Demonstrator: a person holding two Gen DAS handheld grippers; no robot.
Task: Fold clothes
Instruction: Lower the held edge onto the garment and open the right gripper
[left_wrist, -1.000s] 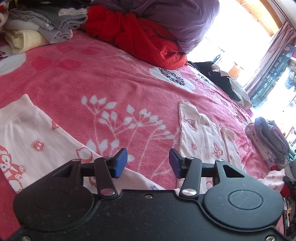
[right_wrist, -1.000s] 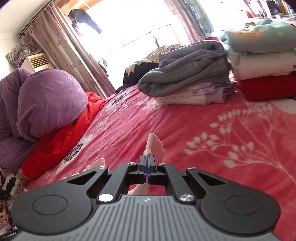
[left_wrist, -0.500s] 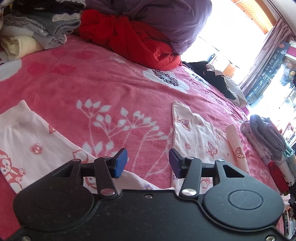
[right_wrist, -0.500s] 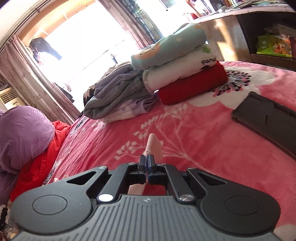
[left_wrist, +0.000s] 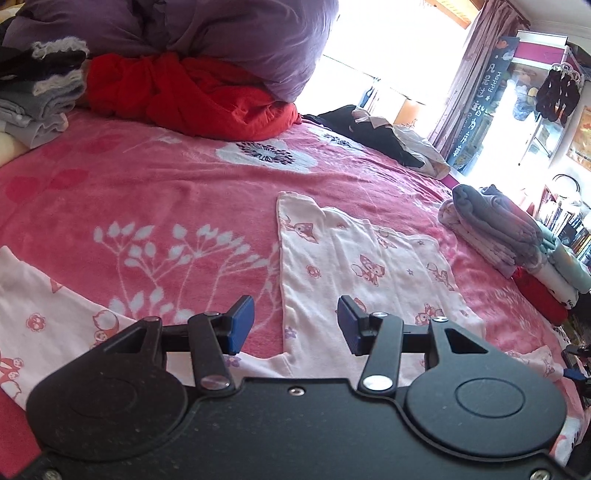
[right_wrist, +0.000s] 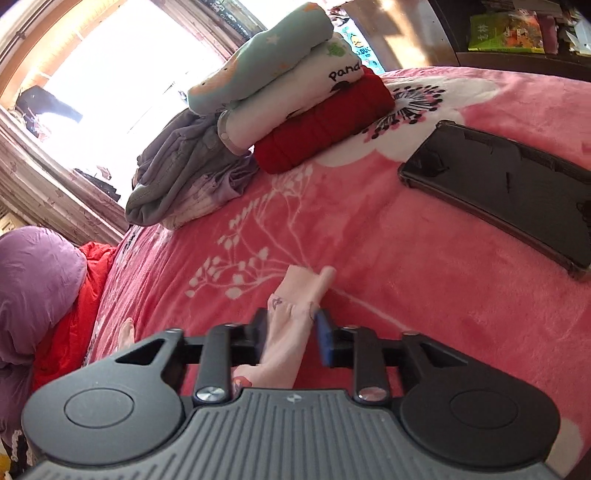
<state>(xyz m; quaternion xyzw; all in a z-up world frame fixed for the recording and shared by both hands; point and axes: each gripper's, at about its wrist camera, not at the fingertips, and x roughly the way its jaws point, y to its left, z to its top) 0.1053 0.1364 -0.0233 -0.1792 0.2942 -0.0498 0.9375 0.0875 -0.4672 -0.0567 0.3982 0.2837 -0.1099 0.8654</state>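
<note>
A pale pink garment with fox prints (left_wrist: 354, 266) lies flat on the pink floral blanket (left_wrist: 166, 192), its right part folded over. My left gripper (left_wrist: 295, 325) hovers open just above the garment's near left edge, nothing between its blue pads. Another part of the same printed cloth (left_wrist: 44, 325) lies at the lower left. In the right wrist view my right gripper (right_wrist: 290, 332) has its jaws opening. A bunched edge of the pink garment (right_wrist: 303, 284) lies loose between them on the blanket, no longer pinched.
Folded clothes stand stacked ahead of the right gripper (right_wrist: 295, 92), with a grey folded pile (right_wrist: 184, 173) beside them. A black flat case (right_wrist: 509, 188) lies to the right. A purple duvet (left_wrist: 240, 37), red cloth (left_wrist: 192, 99) and black clothes (left_wrist: 369, 129) crowd the far side.
The right gripper carried the pinched garment edge across and down, then its jaws parted off the cloth. In the left wrist view the folded part now lies spread flat over the garment.
</note>
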